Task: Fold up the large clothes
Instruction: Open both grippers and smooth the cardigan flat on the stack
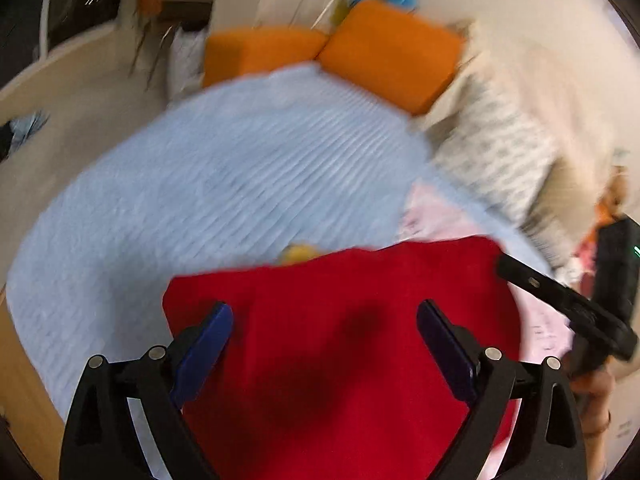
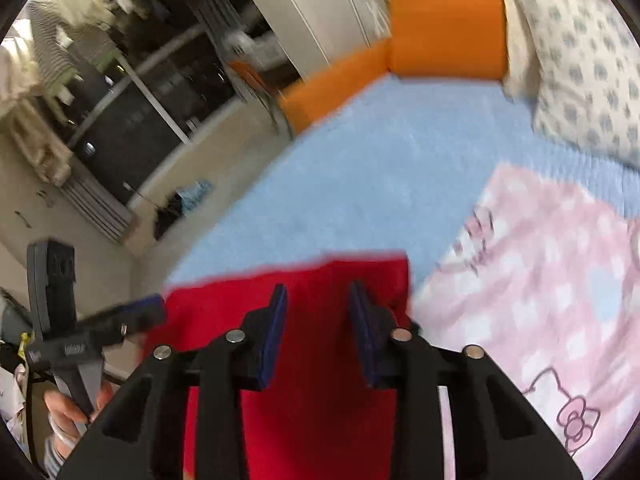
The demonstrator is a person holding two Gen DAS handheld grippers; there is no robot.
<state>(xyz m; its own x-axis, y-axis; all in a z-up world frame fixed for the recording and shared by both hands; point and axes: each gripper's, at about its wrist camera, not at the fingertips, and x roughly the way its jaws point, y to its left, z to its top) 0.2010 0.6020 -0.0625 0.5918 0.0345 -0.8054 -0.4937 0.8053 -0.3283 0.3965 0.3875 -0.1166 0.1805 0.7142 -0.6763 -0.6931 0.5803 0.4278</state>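
A red garment (image 1: 340,344) lies on the near part of a light blue bedspread (image 1: 224,168); it also shows in the right wrist view (image 2: 320,360). My left gripper (image 1: 324,316) is open, its blue-padded fingers spread above the red cloth, holding nothing. My right gripper (image 2: 318,300) is open with a narrower gap, over the red garment's far right corner. The right gripper's body shows at the right edge of the left wrist view (image 1: 568,304). The left gripper shows at the left of the right wrist view (image 2: 100,328). Both frames are blurred.
A pink Hello Kitty blanket (image 2: 540,280) lies right of the red garment. Two orange cushions (image 1: 380,52) and a patterned pillow (image 1: 500,148) sit at the bed's far end. A small yellow thing (image 1: 298,254) peeks past the red cloth. Floor and dark furniture (image 2: 120,120) lie left.
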